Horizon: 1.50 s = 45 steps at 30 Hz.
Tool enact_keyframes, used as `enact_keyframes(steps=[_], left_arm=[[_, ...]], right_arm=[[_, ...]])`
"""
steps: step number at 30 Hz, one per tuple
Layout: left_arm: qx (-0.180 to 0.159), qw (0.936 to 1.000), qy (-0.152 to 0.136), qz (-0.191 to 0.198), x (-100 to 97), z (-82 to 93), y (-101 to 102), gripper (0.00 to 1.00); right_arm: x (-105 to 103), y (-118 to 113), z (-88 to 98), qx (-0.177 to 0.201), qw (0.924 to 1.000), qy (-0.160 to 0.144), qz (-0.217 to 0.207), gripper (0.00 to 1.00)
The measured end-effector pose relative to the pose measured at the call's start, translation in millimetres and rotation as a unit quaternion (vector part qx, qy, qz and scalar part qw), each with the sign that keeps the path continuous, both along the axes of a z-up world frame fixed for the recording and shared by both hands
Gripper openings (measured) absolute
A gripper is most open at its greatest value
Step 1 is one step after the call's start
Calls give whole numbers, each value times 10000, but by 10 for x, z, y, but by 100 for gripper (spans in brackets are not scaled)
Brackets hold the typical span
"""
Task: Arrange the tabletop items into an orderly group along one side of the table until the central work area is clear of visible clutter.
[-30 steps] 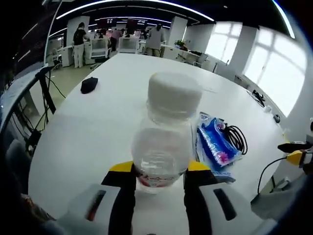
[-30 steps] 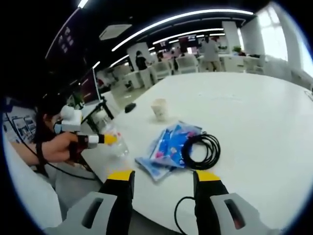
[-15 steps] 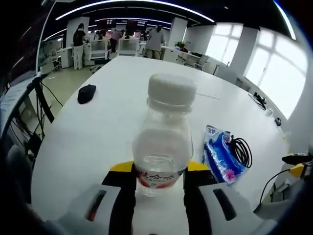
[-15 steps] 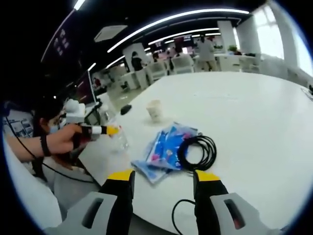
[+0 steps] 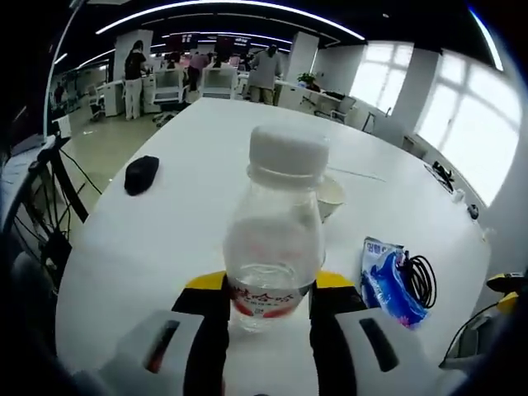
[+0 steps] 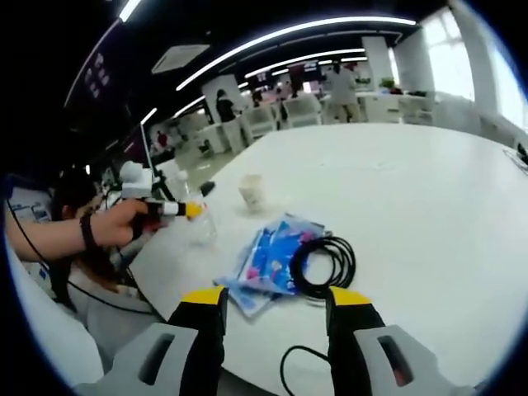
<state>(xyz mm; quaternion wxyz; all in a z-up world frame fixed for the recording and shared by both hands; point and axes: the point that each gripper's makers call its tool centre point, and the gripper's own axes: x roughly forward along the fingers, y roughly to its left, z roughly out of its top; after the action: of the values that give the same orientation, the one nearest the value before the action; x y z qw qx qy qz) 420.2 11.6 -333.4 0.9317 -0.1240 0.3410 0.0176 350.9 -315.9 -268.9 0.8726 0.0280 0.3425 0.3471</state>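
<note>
Clamped on the water bottle (image 5: 274, 247), the left gripper (image 5: 268, 290) has carried it away from the blue packet (image 5: 389, 280), toward the paper cup (image 5: 330, 196). Right gripper (image 6: 276, 299) hangs open near the black cable coil (image 6: 323, 266) beside that packet.

No legible text anywhere.

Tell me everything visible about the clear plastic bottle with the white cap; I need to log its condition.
The clear plastic bottle with a white screw cap stands upright between the left gripper's yellow-tipped black jaws, which close on its lower body. A red-and-white label band wraps it near the bottom. It looks nearly empty, with the cap on. It is above the white table near its edge; whether its base touches the table is hidden. In the right gripper view it appears small at the left gripper's tip.
</note>
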Motion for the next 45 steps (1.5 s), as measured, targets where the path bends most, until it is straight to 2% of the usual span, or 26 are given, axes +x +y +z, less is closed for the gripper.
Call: enact_keyframes(steps=[5, 9, 14, 17, 21, 23, 28, 29, 30, 35, 38, 45], left_arm=[[46, 10000, -5, -67, 296, -52, 146, 35], [86, 9999, -17, -86, 356, -56, 146, 35], [136, 9998, -68, -97, 596, -38, 252, 35], [75, 9999, -142, -54, 702, -6, 270, 35], [217, 9993, -288, -86, 892, 90, 308, 35], [292, 9989, -353, -113, 997, 61, 345, 35], [421, 9985, -235, -260, 962, -107, 301, 35], [472, 9972, -552, -186, 999, -27, 310, 35], [427, 9982, -357, -211, 965, -81, 307, 35], [651, 9968, -421, -196, 923, -59, 246, 35], [615, 9972, -420, -110, 989, -63, 261, 35], [507, 9979, -414, 13, 974, -77, 291, 36]], right_arm=[[1, -19, -34, -33, 10000, 53, 0, 48], [-5, -30, -56, -58, 9999, 98, 2, 48], [29, 0, -49, -78, 9999, 113, 12, 48], [44, 7, -55, -77, 9999, 121, 1, 48], [29, 72, -75, -131, 9998, 150, 92, 48], [28, 77, -78, -118, 9997, 168, 103, 48], [23, 112, -85, -132, 9997, 176, 141, 48], [20, 120, -78, -138, 9996, 178, 141, 48], [20, 120, -78, -143, 9996, 177, 138, 48], [10, 116, -118, -140, 9995, 255, 98, 48], [11, 125, -158, -157, 9994, 284, 134, 47], [34, 160, -118, -88, 9996, 226, 134, 47]])
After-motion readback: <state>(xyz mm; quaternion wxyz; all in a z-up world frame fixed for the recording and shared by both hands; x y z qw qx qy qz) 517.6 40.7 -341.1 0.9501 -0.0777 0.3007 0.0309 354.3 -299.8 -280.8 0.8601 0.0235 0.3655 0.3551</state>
